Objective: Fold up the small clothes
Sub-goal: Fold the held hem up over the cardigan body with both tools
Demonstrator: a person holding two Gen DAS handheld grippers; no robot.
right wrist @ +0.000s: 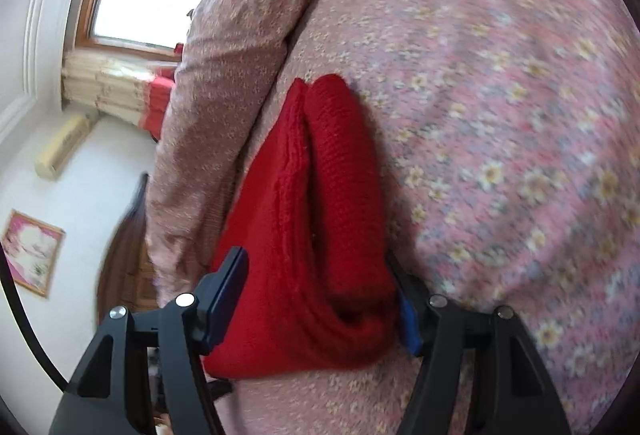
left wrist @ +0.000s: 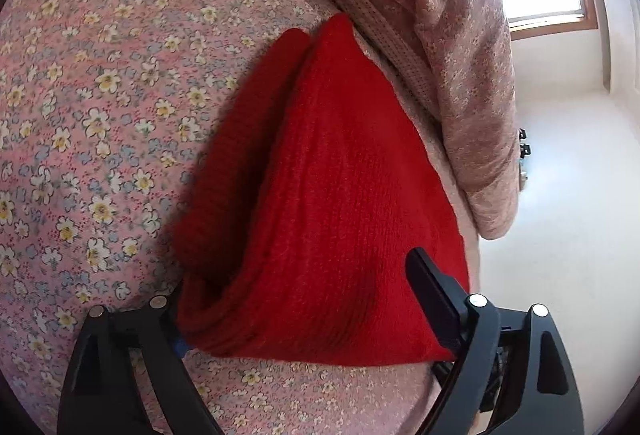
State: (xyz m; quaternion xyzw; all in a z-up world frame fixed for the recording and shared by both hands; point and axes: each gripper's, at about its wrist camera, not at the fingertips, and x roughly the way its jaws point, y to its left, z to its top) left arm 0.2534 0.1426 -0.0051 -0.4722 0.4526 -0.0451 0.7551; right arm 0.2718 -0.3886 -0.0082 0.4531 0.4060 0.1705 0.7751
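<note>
The left gripper has its jaws spread wide around the near edge of a folded red knit garment, which fills the gap between them — whether they pinch it, I cannot tell. The right gripper stands the same way around the garment's other end. The knit lies doubled over on a pink floral bedsheet, just beside a bunched quilt.
</note>
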